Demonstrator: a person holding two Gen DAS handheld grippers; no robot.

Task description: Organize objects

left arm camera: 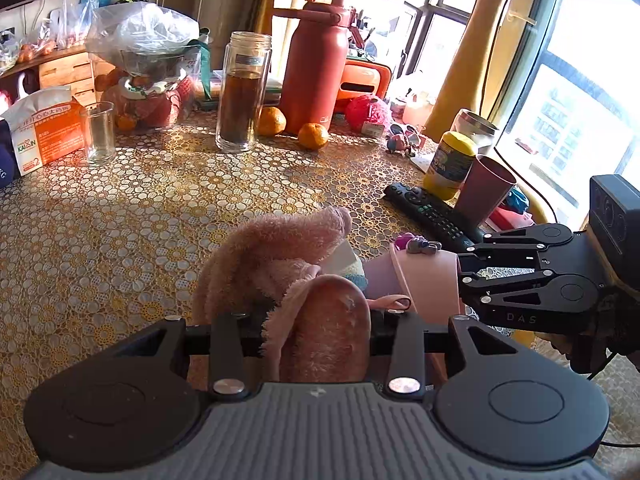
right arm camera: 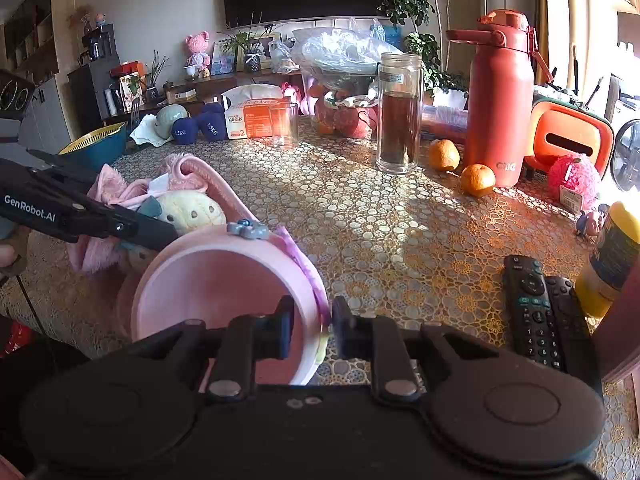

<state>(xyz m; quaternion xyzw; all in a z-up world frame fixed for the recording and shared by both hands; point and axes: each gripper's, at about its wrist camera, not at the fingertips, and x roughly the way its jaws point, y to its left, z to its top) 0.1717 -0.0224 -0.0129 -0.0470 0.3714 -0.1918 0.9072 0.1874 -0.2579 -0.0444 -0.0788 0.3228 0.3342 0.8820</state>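
My left gripper (left arm camera: 320,320) is shut on a fluffy pink plush toy (left arm camera: 280,256) and holds it over the table's near edge. The toy's cream face (right arm camera: 192,210) shows in the right wrist view, with the left gripper (right arm camera: 160,236) clamped beside it. My right gripper (right arm camera: 312,324) is shut on the rim of a pink bucket (right arm camera: 224,280) that is tipped on its side, mouth toward the camera, with a grey flower charm on its rim. The bucket (left arm camera: 420,280) lies just right of the toy, with the right gripper (left arm camera: 464,272) at its rim.
The lace-covered table (left arm camera: 140,220) carries a glass tea bottle (left arm camera: 242,92), a red flask (left arm camera: 316,64), two tangerines (left arm camera: 313,136), an empty glass (left arm camera: 98,134), a tissue pack (left arm camera: 44,128), two remotes (left arm camera: 432,210), a maroon cup (left arm camera: 486,186) and a yellow-lidded jar (left arm camera: 450,164).
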